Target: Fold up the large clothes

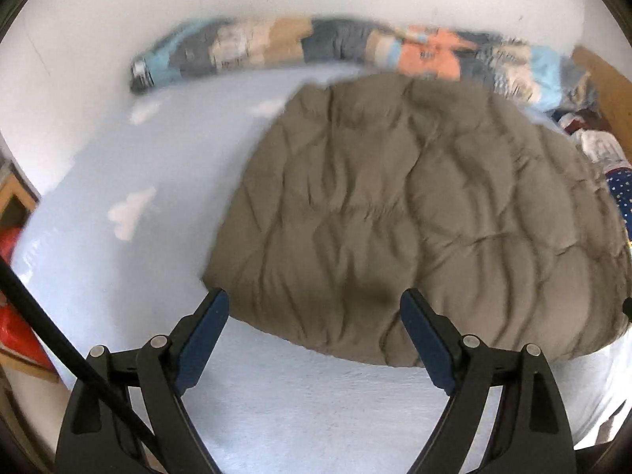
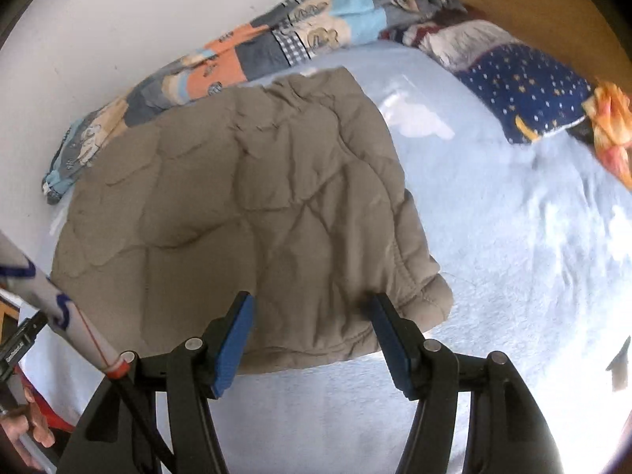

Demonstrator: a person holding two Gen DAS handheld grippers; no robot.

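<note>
A grey-brown quilted garment (image 1: 414,213) lies folded in a flat, roughly rectangular shape on the light blue bed sheet (image 1: 118,181). It also shows in the right wrist view (image 2: 245,213). My left gripper (image 1: 314,300) is open and empty, above the garment's near left edge. My right gripper (image 2: 312,300) is open and empty, above the garment's near right corner. Neither holds any cloth.
A patchwork blanket (image 1: 316,45) lies rolled along the white wall at the far side of the bed; it also shows in the right wrist view (image 2: 221,59). A dark blue starred pillow (image 2: 521,87), other cloths and a wooden headboard (image 2: 533,4) are at the right. An orange item (image 1: 15,328) and wooden furniture are at the left.
</note>
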